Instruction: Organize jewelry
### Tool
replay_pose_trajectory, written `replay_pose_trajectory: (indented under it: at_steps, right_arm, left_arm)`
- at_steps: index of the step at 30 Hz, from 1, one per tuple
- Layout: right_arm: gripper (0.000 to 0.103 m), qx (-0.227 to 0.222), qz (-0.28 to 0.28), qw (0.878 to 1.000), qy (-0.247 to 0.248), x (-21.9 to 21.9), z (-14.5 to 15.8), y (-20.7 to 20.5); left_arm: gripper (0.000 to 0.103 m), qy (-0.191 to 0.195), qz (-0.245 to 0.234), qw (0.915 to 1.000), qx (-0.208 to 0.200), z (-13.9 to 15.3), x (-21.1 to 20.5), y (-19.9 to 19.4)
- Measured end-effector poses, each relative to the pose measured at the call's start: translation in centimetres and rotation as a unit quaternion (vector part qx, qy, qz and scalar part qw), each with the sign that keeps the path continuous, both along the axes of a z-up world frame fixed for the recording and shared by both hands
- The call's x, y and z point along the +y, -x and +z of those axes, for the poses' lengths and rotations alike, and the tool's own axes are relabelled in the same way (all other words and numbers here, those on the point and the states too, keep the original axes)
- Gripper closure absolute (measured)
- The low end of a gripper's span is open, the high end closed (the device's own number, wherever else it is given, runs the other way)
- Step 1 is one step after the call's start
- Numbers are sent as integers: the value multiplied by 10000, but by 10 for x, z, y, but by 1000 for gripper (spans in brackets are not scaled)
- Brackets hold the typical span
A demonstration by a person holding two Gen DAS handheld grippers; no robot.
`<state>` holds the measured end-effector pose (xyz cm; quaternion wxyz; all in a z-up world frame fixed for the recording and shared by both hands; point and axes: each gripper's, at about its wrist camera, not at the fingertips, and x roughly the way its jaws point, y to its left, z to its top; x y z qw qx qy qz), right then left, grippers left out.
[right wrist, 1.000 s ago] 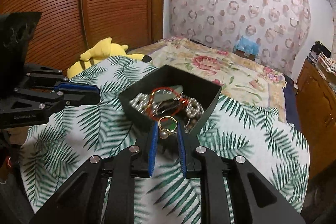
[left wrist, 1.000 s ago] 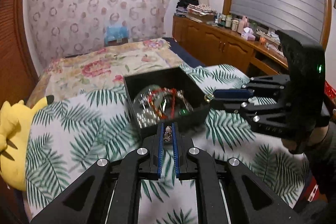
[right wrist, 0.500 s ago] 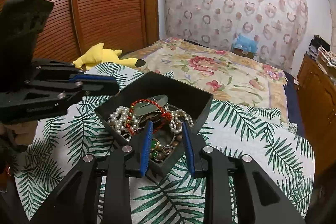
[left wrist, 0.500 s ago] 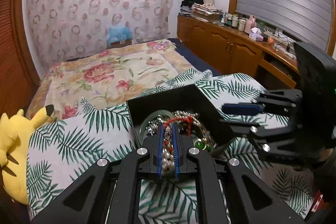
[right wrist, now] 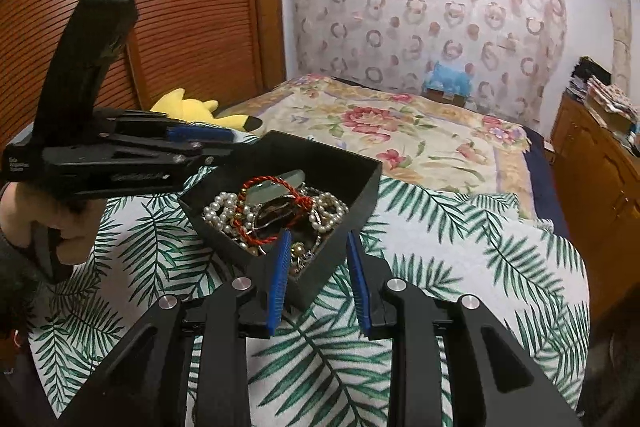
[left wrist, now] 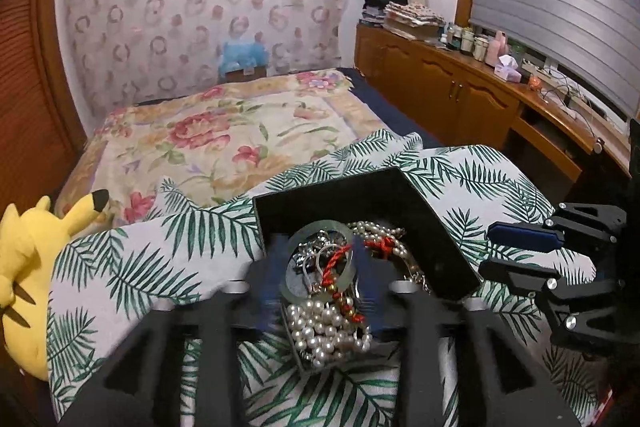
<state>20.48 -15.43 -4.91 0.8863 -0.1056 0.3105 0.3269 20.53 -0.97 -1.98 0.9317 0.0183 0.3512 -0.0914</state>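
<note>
**Opening both grippers at the jewelry box**

Resting on the white cloth with green palm leaves (right wrist: 440, 227), the square black box (right wrist: 362, 187) holds a tangled heap of jewelry: white pearl strands (left wrist: 320, 323), a red twisted cord (right wrist: 272, 205) and a pale green ring-shaped bangle (left wrist: 320, 227). The left gripper (left wrist: 316, 283) hangs over the near part of the box; its jaws have just been opening and now stand apart, blurred, above the pearls, pressing nothing. The right gripper (right wrist: 318, 267) has its blue pads (right wrist: 280, 267) apart around the near corner of the box; one pad is inside the box, the other outside. A yellow plush toy (left wrist: 28, 267) lies near the cloth's edge.
</note>
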Motion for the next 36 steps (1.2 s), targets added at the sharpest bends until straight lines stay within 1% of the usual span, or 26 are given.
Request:
replay_pose_trajectory:
  at_steps: [1, 2, 3, 4, 5, 6, 7, 8, 10, 11, 13, 18, 26, 30, 36]
  right_arm:
    - [72, -11, -56, 10000, -10, -2, 0, 2]
    - [71, -35, -147, 9999, -13, -5, 1, 6]
    - [65, -46, -194, 9998, -21, -6, 2, 7]
    - [56, -69, -261, 9996, -58, -8, 4, 10]
    - [52, -103, -335, 9993, -113, -11, 6, 13]
    - [45, -131, -394, 9990, -163, -13, 7, 17]
    - [40, -167, -473, 9985, -222, -15, 10, 21]
    - [38, -192, -537, 9980, -258, -17, 12, 25]
    - [28, -251, -664, 9969, -348, -21, 17, 32]
    - [24, -295, -722, 9962, -396, -23, 20, 37]
    - [14, -431, -844, 9945, -456, -25, 27, 47]
    - [3, -613, -1053, 9910, -553, -29, 38, 68]
    - [3, -734, -1409, 9854, -613, -37, 46, 94]
    - [3, -880, -1609, 9814, -564, -39, 47, 107]
    - [3, -946, -1695, 9792, -590, -40, 45, 117]
  left_arm:
    - [62, -2, 10, 10000, -12, 1, 0, 3]
    - [55, 10, 19, 10000, -11, 1, 1, 7]
    - [47, 29, 65, 10000, -21, 2, 1, 14]
    - [33, 36, 106, 9999, -49, 3, 2, 18]
    - [24, 36, 157, 9998, -100, 5, 3, 23]
    - [22, 37, 194, 9997, -139, 7, 4, 29]
    - [18, 42, 224, 9996, -154, 8, 5, 34]
    - [15, 52, 257, 9995, -159, 9, 5, 38]
    - [12, 74, 328, 9992, -205, 13, 6, 51]
    - [11, 81, 344, 9991, -230, 14, 7, 56]
    - [9, 91, 416, 9987, -283, 17, 7, 68]
    - [8, 40, 627, 9973, -375, 24, 5, 95]
    - [8, -178, 859, 9948, -523, 32, 2, 126]
    - [8, -126, 916, 9941, -574, 34, 1, 140]
    - [8, -160, 929, 9932, -685, 37, 0, 154]
